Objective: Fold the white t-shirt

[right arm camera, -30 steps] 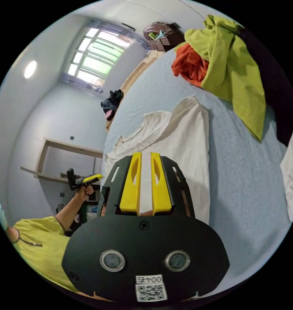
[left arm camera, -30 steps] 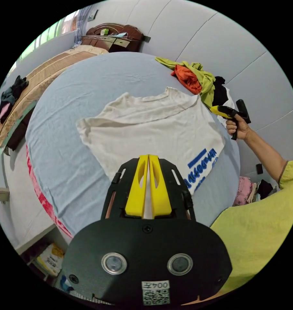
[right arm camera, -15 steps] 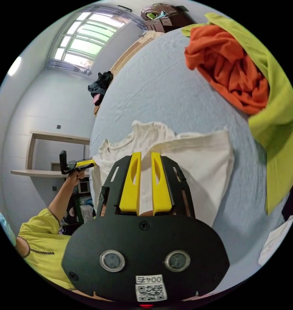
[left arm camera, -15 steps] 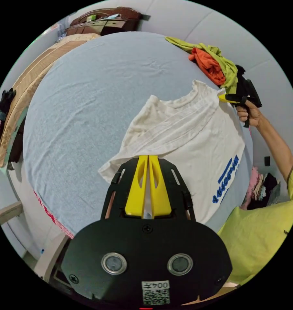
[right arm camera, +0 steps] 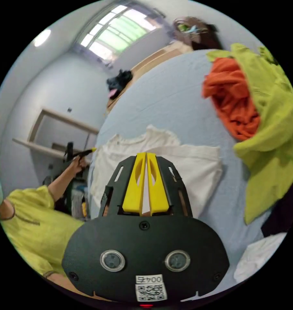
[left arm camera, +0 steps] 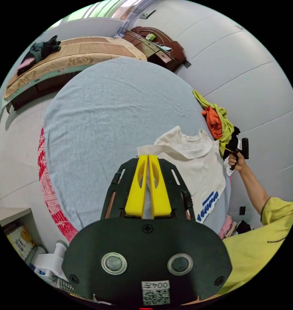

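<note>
Left gripper view: the left gripper (left arm camera: 148,157) points its yellow jaws, drawn together at the tips, toward the near edge of the white t-shirt (left arm camera: 198,164). The tips sit over the folded sleeve edge; whether cloth is pinched between them cannot be told. The t-shirt lies on the pale blue bed sheet (left arm camera: 114,113), collar turned toward the far side, blue printed lettering (left arm camera: 208,205) near the hem. Beyond the shirt, against the wall, lies a heap of clothes, orange and lime-green (left arm camera: 219,122). The right gripper (left arm camera: 238,149), held in the person's hand (left arm camera: 236,161), stands at the shirt's far edge beside that heap. A second bed with a tan cover (left arm camera: 72,55) and a dark wooden headboard (left arm camera: 159,45) lie farther off.

Right gripper view: the right gripper (right arm camera: 146,155) has its jaws brought nearly together, tips over the white t-shirt (right arm camera: 185,161), which spreads just ahead of and beneath them; a grip on the cloth cannot be confirmed. The orange garment (right arm camera: 233,100) and lime-green garment (right arm camera: 272,129) lie near the shirt, apart from it. The left gripper (right arm camera: 80,153) appears at the shirt's opposite edge, in the person's hand (right arm camera: 77,163). A window (right arm camera: 117,34) shows above.
</note>
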`<action>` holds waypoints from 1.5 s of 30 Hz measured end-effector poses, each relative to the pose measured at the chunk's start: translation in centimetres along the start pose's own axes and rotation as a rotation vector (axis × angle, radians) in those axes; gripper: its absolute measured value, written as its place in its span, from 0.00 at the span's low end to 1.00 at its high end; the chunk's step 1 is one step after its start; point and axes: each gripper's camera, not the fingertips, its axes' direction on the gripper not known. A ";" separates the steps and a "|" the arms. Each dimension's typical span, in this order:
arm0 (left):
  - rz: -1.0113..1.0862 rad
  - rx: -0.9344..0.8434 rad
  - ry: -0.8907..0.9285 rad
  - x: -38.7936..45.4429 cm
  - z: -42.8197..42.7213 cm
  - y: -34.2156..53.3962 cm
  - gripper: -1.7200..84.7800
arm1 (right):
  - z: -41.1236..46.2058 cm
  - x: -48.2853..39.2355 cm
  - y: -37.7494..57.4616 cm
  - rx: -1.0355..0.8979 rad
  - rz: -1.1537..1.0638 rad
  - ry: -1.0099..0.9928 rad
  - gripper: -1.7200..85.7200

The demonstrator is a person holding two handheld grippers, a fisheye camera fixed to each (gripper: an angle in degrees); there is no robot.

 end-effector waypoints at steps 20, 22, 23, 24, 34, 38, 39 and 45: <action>-0.010 -0.003 0.007 -3.0 -0.3 0.0 0.14 | 0.1 1.0 2.4 0.359 0.135 0.266 0.13; -0.002 0.007 0.026 -3.2 -0.1 0.0 0.14 | -1.1 2.9 4.4 0.385 0.198 0.298 0.13; 0.001 0.006 0.040 -3.2 0.1 0.0 0.14 | -1.5 4.1 5.2 0.381 0.227 0.304 0.14; 0.003 0.005 0.053 -3.1 0.2 -0.1 0.14 | -1.6 4.5 5.5 0.376 0.235 0.308 0.14; 0.036 -0.011 0.058 -2.2 0.7 -0.2 0.12 | 0.3 5.5 3.0 0.269 0.181 0.338 0.13; 0.058 0.014 0.043 -1.0 0.5 0.4 0.11 | 1.2 3.7 1.8 0.216 0.132 0.424 0.09; 0.069 0.019 0.034 -0.5 0.5 0.7 0.11 | 1.3 3.4 1.8 0.216 0.123 0.430 0.09; 0.180 0.057 -0.035 3.0 0.5 2.1 0.12 | 1.4 1.7 2.3 0.252 0.098 0.443 0.06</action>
